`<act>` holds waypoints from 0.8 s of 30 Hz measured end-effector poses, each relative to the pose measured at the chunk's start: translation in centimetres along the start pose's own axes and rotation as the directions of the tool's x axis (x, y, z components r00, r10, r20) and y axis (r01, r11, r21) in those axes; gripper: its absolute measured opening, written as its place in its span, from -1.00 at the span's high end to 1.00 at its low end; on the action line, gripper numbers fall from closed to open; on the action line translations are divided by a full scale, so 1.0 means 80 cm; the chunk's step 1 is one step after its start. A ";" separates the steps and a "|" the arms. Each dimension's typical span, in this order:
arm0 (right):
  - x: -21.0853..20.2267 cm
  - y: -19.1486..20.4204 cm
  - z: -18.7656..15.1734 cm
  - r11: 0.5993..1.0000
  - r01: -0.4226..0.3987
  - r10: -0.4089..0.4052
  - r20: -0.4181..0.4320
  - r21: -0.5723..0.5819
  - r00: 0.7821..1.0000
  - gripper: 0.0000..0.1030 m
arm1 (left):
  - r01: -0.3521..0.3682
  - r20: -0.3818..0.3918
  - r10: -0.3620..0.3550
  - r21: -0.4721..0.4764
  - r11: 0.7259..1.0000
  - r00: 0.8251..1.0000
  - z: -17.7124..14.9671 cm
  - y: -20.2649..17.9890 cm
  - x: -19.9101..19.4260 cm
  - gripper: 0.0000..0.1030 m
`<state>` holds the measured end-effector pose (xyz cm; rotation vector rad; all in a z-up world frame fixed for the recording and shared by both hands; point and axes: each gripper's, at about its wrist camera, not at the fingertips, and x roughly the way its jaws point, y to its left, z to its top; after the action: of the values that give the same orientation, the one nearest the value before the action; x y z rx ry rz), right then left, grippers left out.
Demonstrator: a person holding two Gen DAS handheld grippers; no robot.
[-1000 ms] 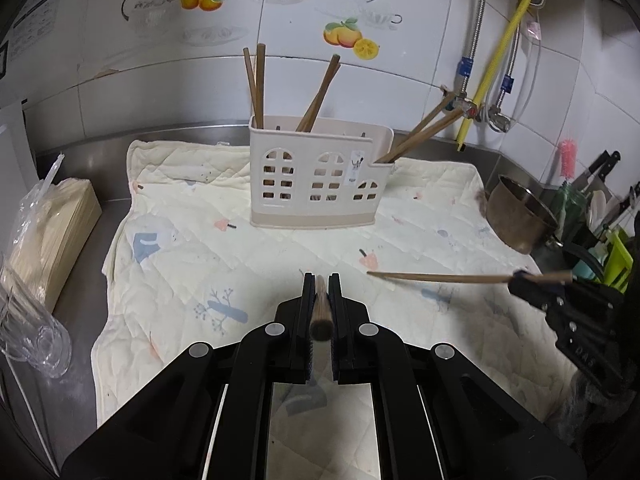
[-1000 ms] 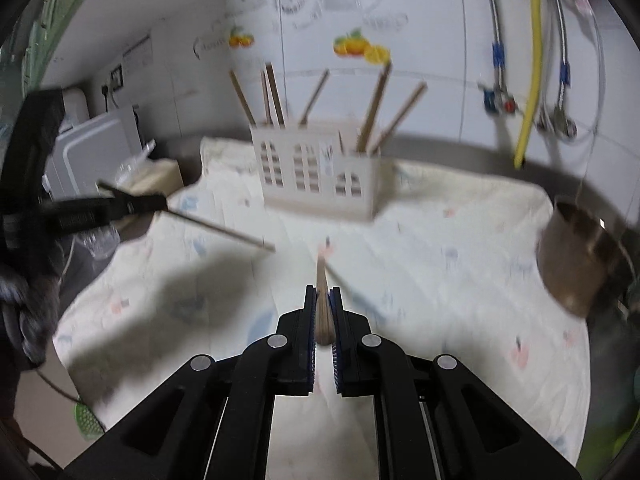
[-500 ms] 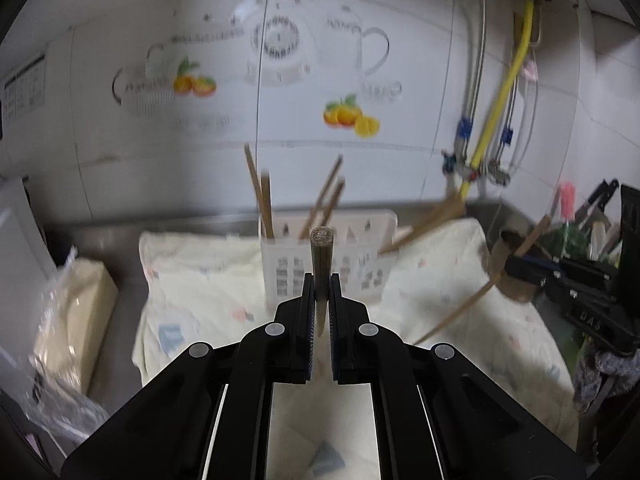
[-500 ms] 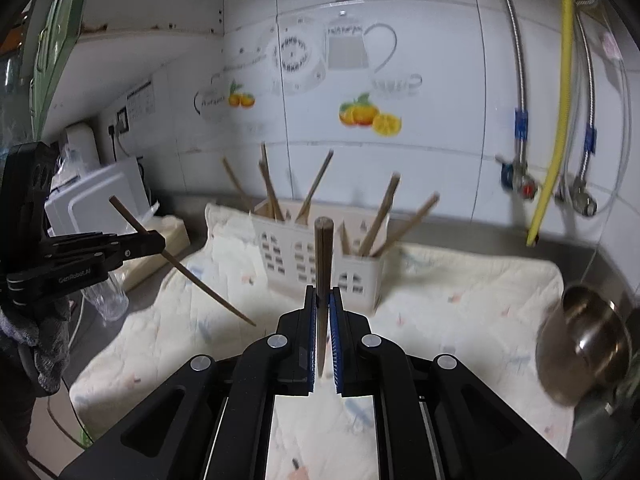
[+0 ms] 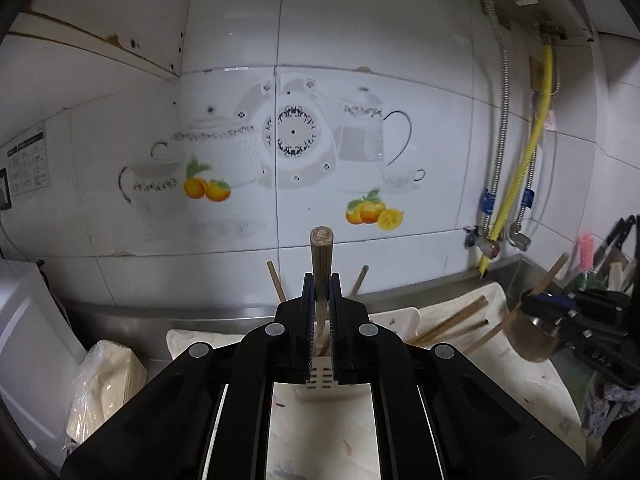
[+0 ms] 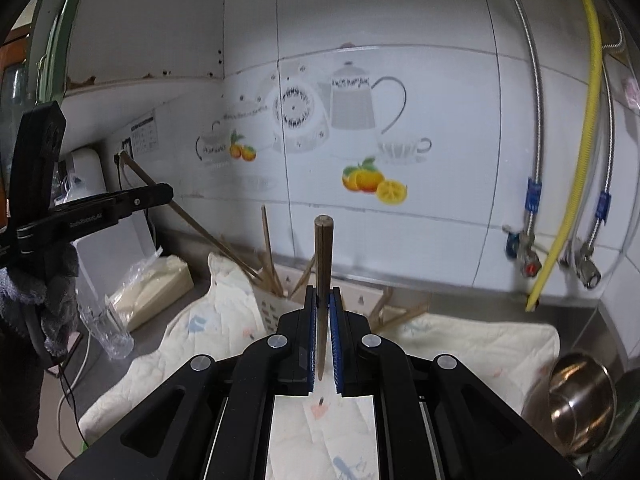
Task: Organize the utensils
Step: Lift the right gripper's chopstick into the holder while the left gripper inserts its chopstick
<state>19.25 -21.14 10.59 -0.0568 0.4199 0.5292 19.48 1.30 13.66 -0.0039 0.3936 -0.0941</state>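
Both tools pinch one upright chopstick each, left tool (image 5: 321,312) and right tool (image 6: 323,320); we should lower tips-first, slowly, into the holder (image 6: 272,312) near the table's back edge.

Brown chopstick (image 5: 321,264), cream utensil holder (image 6: 269,309), yellow hose (image 6: 588,92)

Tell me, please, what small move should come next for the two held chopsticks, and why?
Probably lower both. The left gripper and right gripper each clamp a chopstick upright above the white holder, so easing tips down into it seems the natural step.
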 end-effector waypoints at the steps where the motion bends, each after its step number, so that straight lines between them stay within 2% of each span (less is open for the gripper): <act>1: 0.000 -0.001 0.004 1.000 0.001 -0.001 0.008 0.001 1.000 0.87 | -0.002 -0.010 0.002 -0.004 1.000 1.000 -0.001 0.001 0.007 0.90; 10: 0.017 -0.010 0.035 0.998 0.065 -0.065 0.070 -0.004 0.995 0.87 | 0.003 -0.128 -0.009 -0.040 0.999 0.992 -0.032 0.013 0.069 0.90; 18: 0.056 -0.022 0.031 0.996 0.091 -0.092 0.066 0.024 0.994 0.87 | 0.005 -0.154 -0.012 -0.042 0.999 0.988 -0.045 0.019 0.084 0.89; 24: 0.063 -0.024 0.044 0.996 0.080 -0.084 0.101 0.044 0.991 0.87 | 0.014 -0.157 -0.021 -0.046 0.999 0.987 -0.046 0.023 0.087 0.89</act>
<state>25.45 -19.81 11.68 -0.0087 0.3260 0.4407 24.67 2.54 7.58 -0.0447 0.5540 -0.1035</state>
